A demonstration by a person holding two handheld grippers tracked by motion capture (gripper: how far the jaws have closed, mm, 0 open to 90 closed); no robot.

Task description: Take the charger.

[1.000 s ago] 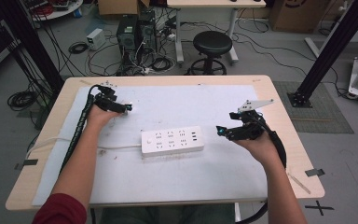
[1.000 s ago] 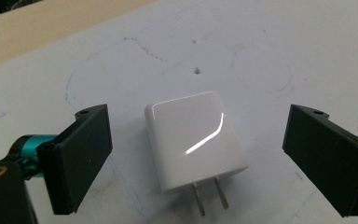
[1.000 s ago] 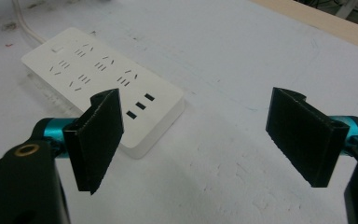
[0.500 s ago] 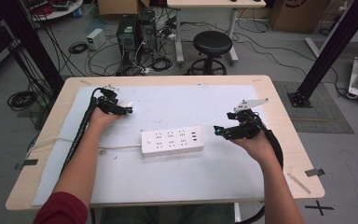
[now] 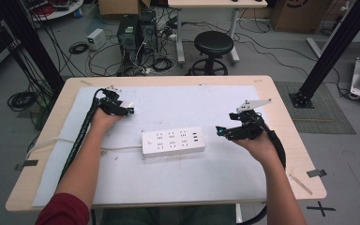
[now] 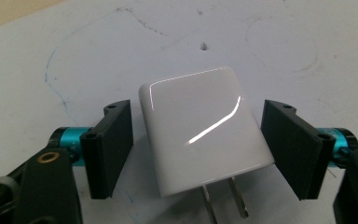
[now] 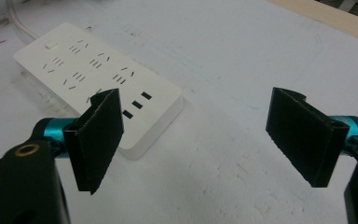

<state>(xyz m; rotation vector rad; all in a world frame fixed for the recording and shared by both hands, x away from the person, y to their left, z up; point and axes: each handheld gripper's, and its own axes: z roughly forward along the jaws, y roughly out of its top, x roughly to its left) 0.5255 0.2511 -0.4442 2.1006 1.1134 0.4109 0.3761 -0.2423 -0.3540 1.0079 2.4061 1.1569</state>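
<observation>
A glossy white charger plug (image 6: pixel 203 133) lies flat on the white mat, its two metal prongs pointing toward the camera. My left gripper (image 6: pixel 198 149) straddles it. Its jaws have just been closing around the charger: a thin gap remains at the left pad (image 6: pixel 109 149), and the right pad (image 6: pixel 291 147) sits at its edge. From above, the left gripper (image 5: pixel 129 111) is at the mat's far left with the charger (image 5: pixel 127 105) at its tips. My right gripper (image 7: pixel 196 135) stands open and empty just right of a white power strip (image 7: pixel 98 79), also seen from above as gripper (image 5: pixel 221 132) and strip (image 5: pixel 173 142).
The strip's white cord (image 5: pixel 117 149) runs left across the mat (image 5: pixel 183 183) under the left forearm. The wooden table edge (image 5: pixel 290 117) frames the mat. Beyond the table are a black stool (image 5: pixel 213 44), computer towers and floor cables.
The left hand has shifted slightly at the far left of the mat. The right hand and the power strip have stayed where they were.
</observation>
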